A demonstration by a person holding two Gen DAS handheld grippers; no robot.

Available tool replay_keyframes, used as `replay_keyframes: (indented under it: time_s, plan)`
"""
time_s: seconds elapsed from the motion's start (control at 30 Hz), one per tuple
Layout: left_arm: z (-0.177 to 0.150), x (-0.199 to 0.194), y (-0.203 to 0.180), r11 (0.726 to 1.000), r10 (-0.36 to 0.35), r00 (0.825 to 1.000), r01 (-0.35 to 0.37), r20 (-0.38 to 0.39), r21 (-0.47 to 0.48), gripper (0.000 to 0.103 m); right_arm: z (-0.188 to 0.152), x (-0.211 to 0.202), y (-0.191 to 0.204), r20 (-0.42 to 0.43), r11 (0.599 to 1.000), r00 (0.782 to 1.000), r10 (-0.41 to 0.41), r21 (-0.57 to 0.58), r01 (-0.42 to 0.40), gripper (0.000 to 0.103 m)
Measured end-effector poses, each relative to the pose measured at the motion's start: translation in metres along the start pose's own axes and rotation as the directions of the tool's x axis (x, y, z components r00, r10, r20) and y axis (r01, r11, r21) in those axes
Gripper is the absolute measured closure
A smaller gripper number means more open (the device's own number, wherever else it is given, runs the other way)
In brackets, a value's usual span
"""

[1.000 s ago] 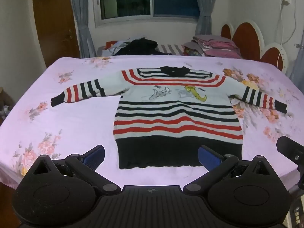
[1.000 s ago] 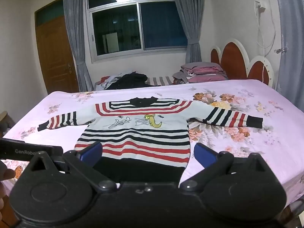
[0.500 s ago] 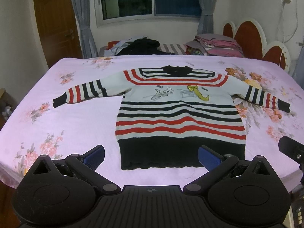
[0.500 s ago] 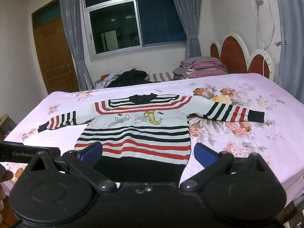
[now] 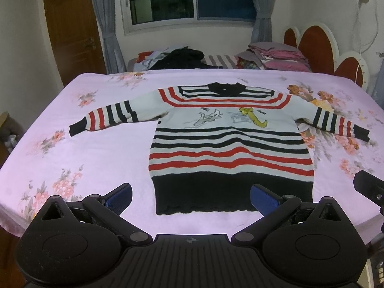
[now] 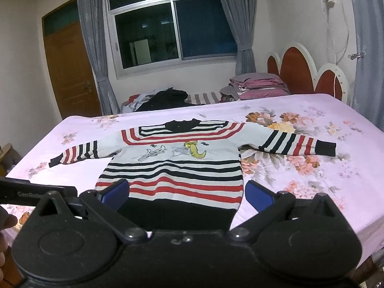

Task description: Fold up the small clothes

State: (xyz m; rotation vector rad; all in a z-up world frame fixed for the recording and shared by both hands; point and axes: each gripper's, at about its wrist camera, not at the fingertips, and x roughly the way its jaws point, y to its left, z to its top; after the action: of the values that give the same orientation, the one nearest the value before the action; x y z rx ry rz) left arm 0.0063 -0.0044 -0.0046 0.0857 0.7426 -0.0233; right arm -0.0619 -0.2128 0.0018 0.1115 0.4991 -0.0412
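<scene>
A small red, black and white striped sweater (image 5: 230, 144) lies flat and face up on the pink floral bed (image 5: 96, 148), both sleeves spread out, its black hem toward me. It also shows in the right wrist view (image 6: 172, 168). My left gripper (image 5: 191, 198) is open and empty, held above the bed's near edge just short of the hem. My right gripper (image 6: 187, 193) is open and empty, over the hem's right part. Part of the right gripper's body (image 5: 369, 187) shows at the right edge of the left wrist view.
A pile of dark clothes (image 5: 180, 58) and folded pink bedding (image 5: 276, 55) lie on a second bed by the window. A red and white headboard (image 5: 319, 45) stands at the right. A wooden door (image 5: 72, 31) is at the left.
Both views have tilted up slightly, so the sweater sits lower in each frame. The sweater has not moved and both grippers stay open.
</scene>
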Motion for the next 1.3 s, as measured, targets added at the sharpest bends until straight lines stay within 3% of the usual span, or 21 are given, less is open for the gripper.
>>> replay_keyframes:
  time_s: [1.3]
  plan:
    - [0.007,0.010,-0.005,1.000,0.014,1.000,-0.014,-0.019,0.008,0.000,-0.002,0.005,-0.002,-0.003,1.000,1.000,-0.004,-0.002,0.004,0.000]
